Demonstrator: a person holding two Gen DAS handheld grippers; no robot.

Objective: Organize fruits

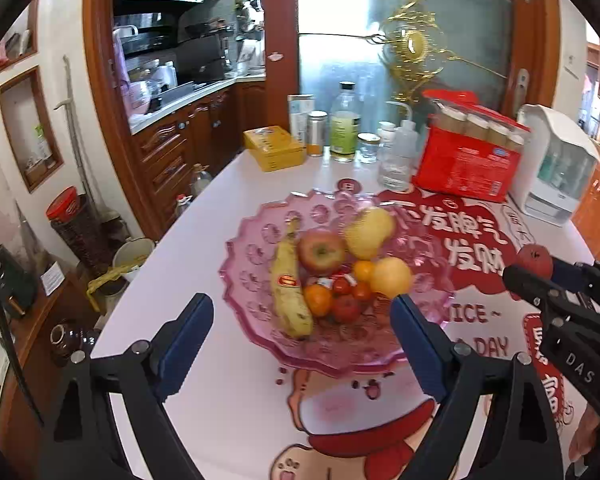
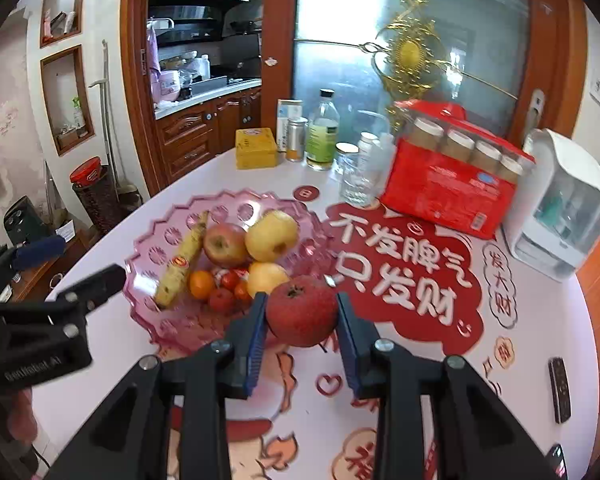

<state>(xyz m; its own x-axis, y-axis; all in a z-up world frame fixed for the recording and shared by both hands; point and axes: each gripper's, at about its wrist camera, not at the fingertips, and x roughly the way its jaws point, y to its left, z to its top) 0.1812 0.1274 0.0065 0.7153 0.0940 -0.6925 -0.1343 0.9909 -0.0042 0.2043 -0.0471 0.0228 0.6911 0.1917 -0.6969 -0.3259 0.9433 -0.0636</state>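
White table [image 2: 520, 320] holds a pink glass fruit bowl [image 2: 156, 256]. Right tongs [image 2: 302, 312] squeeze a round red fruit [image 2: 302, 312]; left tongs [image 1: 302, 320] gape empty. Dropped carelessly, it could roll off.

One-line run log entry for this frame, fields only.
right gripper: shut on red fruit, beside pink bowl | left gripper: open, empty, facing bowl | in bowl: banana, apple

Pink scalloped glass fruit bowl [image 1: 256, 280] mid-table, banana [image 1: 290, 292] lying along its left side, red apple [image 1: 322, 252] and two yellow apples [image 1: 370, 232] at the far side, oranges [image 1: 318, 300] and small red fruits [image 1: 346, 308] nearer — rough-skinned red fruit [image 2: 302, 312] up off the table, just right of the bowl's near rim.
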